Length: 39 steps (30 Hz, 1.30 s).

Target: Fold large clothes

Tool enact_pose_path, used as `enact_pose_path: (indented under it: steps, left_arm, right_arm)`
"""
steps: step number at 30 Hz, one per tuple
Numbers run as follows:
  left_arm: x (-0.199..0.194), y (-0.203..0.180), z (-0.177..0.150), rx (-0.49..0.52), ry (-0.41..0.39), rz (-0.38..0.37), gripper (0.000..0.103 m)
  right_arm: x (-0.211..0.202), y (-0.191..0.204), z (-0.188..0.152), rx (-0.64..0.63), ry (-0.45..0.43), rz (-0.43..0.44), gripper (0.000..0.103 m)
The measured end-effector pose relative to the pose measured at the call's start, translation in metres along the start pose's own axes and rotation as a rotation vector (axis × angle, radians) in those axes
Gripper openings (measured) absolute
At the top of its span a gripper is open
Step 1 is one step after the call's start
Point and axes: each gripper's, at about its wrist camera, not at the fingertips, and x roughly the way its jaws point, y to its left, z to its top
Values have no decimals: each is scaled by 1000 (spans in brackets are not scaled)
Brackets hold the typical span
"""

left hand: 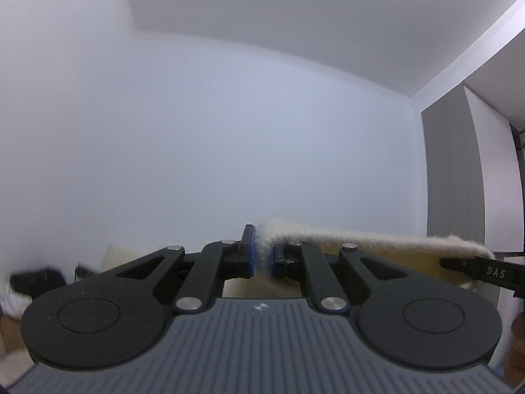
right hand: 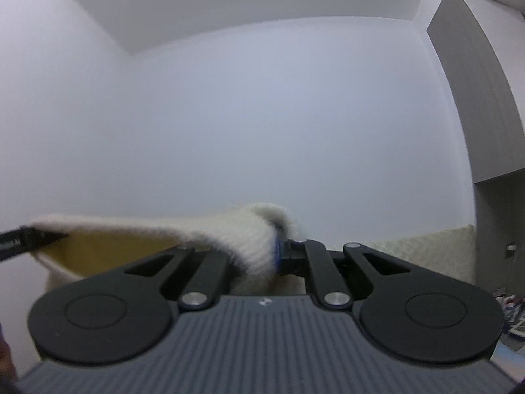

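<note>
A fuzzy cream knitted garment (left hand: 361, 238) is held up in the air, its top edge stretched between both grippers. My left gripper (left hand: 262, 256) is shut on one end of that edge. The edge runs right to my right gripper, whose black finger (left hand: 475, 267) shows at the right. In the right wrist view my right gripper (right hand: 275, 252) is shut on the garment (right hand: 229, 229), which drapes over its left finger. The edge runs left to the left gripper's finger (right hand: 19, 238). The yellowish inner side (right hand: 108, 252) hangs below. Most of the garment is hidden under the grippers.
Both cameras face a plain white wall (left hand: 229, 131) and ceiling. A grey panel (left hand: 452, 164) stands at the right. A cream cushioned surface (right hand: 426, 249) lies low at the right, with small clutter (right hand: 512, 308) beside it. A dark object (left hand: 32, 279) sits low left.
</note>
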Motion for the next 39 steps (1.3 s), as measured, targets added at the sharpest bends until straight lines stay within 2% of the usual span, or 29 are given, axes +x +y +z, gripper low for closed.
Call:
enact_pose_path:
  steps: [3, 5, 7, 10, 14, 16, 18, 24, 27, 29, 30, 32, 36, 39]
  left_arm:
    - [19, -8, 26, 14, -9, -10, 9]
    - [39, -8, 29, 19, 13, -14, 10]
    - [63, -3, 19, 14, 58, -15, 10]
    - [109, 15, -24, -5, 145, -1, 10]
    - [176, 44, -128, -24, 271, 15, 10]
    - [213, 62, -196, -37, 358, 37, 10]
    - [248, 80, -265, -55, 427, 51, 10]
    - [351, 136, -461, -74, 563, 98, 10]
    - [407, 177, -550, -94, 645, 110, 11]
    - [439, 199, -599, -105, 697, 115, 12]
    - [449, 198, -619, -108, 725, 115, 12]
    - [469, 192, -660, -109, 786, 117, 12]
    - [496, 197, -717, -109, 898, 121, 12]
    - [495, 198, -750, -96, 982, 118, 15]
  right_arm:
    - [8, -1, 28, -51, -35, -6, 9]
    - [23, -4, 38, -68, -32, -5, 9]
    - [45, -9, 35, -76, 4, -1, 9]
    - [94, -20, 7, -70, 113, 2, 9]
    - [174, -38, -84, -103, 291, -32, 9]
    - [215, -50, -145, -122, 355, -49, 9]
    - [251, -63, -205, -124, 403, -62, 9]
    - [367, -89, -380, -202, 527, -86, 9]
    - [411, -95, -444, -230, 562, -107, 9]
    - [436, -102, -485, -223, 592, -117, 9]
    - [438, -95, -501, -220, 615, -126, 9]
    - [453, -106, -537, -210, 673, -143, 9]
    - [475, -124, -592, -167, 775, -160, 9]
    - [486, -137, -621, -122, 873, -170, 9]
